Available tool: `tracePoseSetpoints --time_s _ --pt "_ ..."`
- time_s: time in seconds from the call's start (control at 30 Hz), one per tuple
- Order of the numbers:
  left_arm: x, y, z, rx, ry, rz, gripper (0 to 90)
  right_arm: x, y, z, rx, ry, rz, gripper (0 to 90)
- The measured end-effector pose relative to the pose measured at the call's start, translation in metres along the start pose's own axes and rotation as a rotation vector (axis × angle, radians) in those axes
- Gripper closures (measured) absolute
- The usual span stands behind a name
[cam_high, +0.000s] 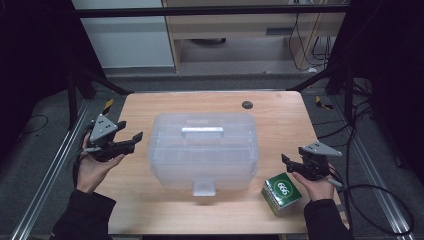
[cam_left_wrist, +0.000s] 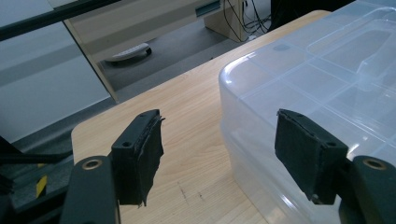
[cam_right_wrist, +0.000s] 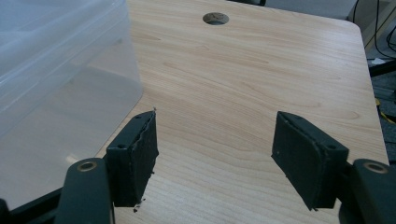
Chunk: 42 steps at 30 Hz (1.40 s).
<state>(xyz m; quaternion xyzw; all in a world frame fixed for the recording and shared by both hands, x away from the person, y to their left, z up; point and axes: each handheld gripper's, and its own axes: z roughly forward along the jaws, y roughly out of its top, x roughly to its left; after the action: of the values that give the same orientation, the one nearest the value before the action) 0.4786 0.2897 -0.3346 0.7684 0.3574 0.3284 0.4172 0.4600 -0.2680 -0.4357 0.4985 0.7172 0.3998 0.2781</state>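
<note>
Left hand-held gripper (cam_high: 131, 131), jaws apart, sits just beside the clear box's (cam_high: 202, 150) left end; right hand-held gripper (cam_high: 292, 161), also apart, sits by the worktop's (cam_high: 280, 110) right edge.

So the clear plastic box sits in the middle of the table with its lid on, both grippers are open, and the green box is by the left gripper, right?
Not quite: the green box lies by the right gripper, as the high view shows. The rest holds: the clear plastic box sits mid-table with its lid on, and the left gripper is open too.
</note>
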Motion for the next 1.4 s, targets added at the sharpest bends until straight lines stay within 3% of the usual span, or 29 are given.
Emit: tracePoseSetpoints --time_s 0.2,0.5,0.93,0.97,1.2,1.4 --pt "-0.002 0.013 -0.006 0.003 -0.004 0.044 31.6 0.001 0.0 0.003 0.008 0.007 -0.011 31.3" --pt "-0.009 0.032 -0.009 -0.001 -0.049 0.115 32.4 0.001 0.001 0.002 0.008 0.006 -0.005 30.7" --pt "-0.021 0.054 -0.011 0.036 -0.078 0.255 31.6 0.001 0.001 0.002 0.014 0.008 -0.008 29.4" --pt "-0.023 0.055 -0.01 0.026 -0.08 0.251 31.6 0.0 0.001 0.002 0.014 0.009 -0.008 29.2" --pt "-0.038 0.064 -0.004 0.049 -0.093 0.341 31.1 0.0 0.001 0.001 0.01 0.01 -0.008 28.9" --pt "-0.05 0.072 -0.001 0.054 -0.115 0.396 31.1 0.0 0.001 0.002 0.017 0.013 -0.008 29.0"
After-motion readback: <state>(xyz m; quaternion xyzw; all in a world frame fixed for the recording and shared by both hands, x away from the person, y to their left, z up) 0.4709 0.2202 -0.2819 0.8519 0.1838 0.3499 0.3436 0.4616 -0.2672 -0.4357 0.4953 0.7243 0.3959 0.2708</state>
